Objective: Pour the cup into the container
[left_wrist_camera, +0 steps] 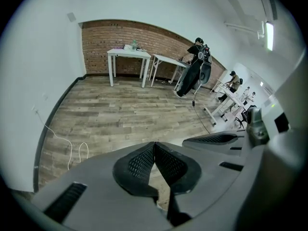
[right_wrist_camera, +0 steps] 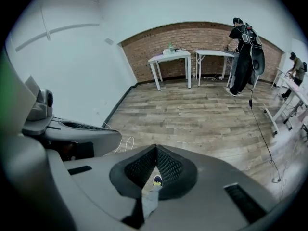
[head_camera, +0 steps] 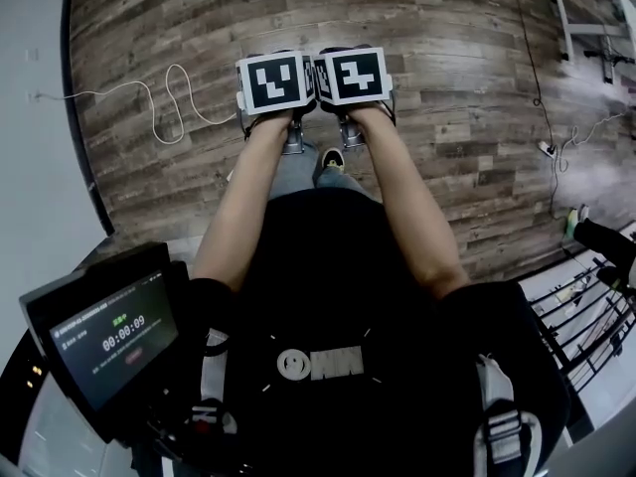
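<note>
Floor (head_camera: 298, 8): wood planks, wide free passage ahead.
Left gripper (left_wrist_camera: 155, 142) and right gripper (right_wrist_camera: 155, 147): side by side, hardly any gap between.
White cable (head_camera: 164, 102): loops on floor, left, by wall (head_camera: 30, 68).
Black cable (head_camera: 532, 68): crosses floor, right.
White tables (left_wrist_camera: 129, 53): far end, against brick wall (left_wrist_camera: 103, 37); person (left_wrist_camera: 195, 66) beside them.
Monitor (head_camera: 109, 336): low left, close by left arm (head_camera: 234, 217).
Black wire frame (head_camera: 591, 311): low right.

Left tool (left_wrist_camera: 155, 144), jaws together (nothing between), wood floor (left_wrist_camera: 120, 114), white tables (left_wrist_camera: 129, 53)
</note>
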`<state>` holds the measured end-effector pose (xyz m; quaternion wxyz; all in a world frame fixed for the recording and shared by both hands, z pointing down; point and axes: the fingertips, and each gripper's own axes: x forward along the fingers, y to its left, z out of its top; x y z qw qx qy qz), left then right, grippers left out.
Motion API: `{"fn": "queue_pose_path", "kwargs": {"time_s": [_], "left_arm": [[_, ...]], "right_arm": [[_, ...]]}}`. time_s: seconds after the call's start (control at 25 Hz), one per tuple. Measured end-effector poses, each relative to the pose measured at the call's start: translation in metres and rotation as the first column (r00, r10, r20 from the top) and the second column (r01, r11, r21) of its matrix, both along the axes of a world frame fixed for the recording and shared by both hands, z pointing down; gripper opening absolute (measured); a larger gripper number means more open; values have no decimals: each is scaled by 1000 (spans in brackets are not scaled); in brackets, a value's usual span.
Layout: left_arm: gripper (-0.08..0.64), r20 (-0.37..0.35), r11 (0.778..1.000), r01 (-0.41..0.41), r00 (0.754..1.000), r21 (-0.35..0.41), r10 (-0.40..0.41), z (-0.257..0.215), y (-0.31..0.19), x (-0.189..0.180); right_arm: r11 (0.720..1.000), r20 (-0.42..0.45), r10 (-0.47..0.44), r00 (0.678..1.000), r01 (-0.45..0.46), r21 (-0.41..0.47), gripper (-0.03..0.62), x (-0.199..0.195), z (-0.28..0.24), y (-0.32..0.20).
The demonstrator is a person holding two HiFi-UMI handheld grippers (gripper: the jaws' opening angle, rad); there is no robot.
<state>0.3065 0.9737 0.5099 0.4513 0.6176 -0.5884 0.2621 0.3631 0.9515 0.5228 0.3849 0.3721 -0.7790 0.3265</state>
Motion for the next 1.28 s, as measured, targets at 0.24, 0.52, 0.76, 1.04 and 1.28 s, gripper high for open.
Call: {"fn": "queue_pose_path", "kwargs": {"time_s": [0.24, 0.52, 0.76, 1.04, 1.28], "left_arm": [[5, -47, 1000, 5, 999, -6, -6, 2, -28, -49], [5, -69, 1000, -4, 998, -12, 3, 4, -44, -81], [5, -74, 1000, -17, 997, -3, 17, 3, -47, -72], [5, -75, 1000, 2, 997, -1, -2, 6, -51, -79], [5, -63, 1000, 4, 998, 13, -4, 2, -55, -83]], "right_arm": [[1000, -52, -5, 999, 4, -10, 1, -48, -1, -28], [1000, -81, 10, 997, -11, -19, 1, -78, 1, -43], [1000, -77, 18, 997, -20, -22, 2, -70, 0, -43], [1000, -73, -1, 997, -1, -19, 1, -78, 4, -49], [1000, -66, -2, 998, 1, -11, 0, -81, 1, -53]]}}
